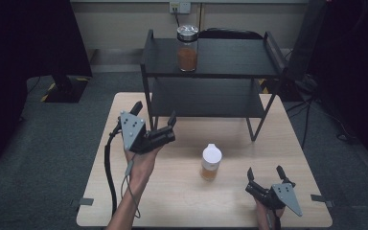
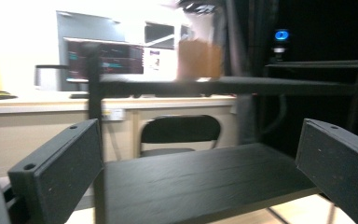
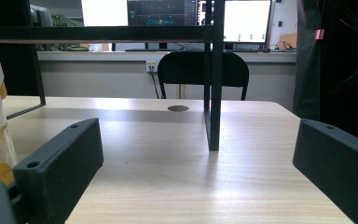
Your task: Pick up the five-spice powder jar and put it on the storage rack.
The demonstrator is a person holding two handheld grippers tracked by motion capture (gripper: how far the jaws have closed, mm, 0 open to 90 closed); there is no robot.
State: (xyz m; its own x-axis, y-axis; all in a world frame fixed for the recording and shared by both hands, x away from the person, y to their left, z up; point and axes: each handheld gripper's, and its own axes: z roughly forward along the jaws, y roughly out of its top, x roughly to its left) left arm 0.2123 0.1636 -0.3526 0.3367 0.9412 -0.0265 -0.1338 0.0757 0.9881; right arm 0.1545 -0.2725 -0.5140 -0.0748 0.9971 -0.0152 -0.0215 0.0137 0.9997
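The left gripper [image 1: 155, 116] hung above the table's far left part, just in front of the black shelf rack [image 1: 211, 60], its jaws spread wide and holding nothing. In the left gripper view those jaws framed the rack's lower shelf [image 2: 205, 182], with the upper shelf crossing higher up and a blurred jar of orange-brown contents [image 2: 199, 59] standing on it. The left forearm reached up from the near edge, wrist raised, a cable [image 1: 109, 167] trailing down from the gripper.

The right gripper [image 1: 265, 173] sat low at the near right part of the wooden table [image 1: 172, 201], its jaws also parted and empty, pointing away from the person. Its own view looked along the tabletop to a rack leg [image 3: 213, 93] straight ahead.

Between the two grippers, nearer the right one, a small white-capped bottle [image 1: 210, 163] with amber contents stood upright on the table, touched by neither. It showed at the left edge of the right gripper view, beside the left jaw. The lidded jar stood on the rack's top shelf, well apart from both grippers.
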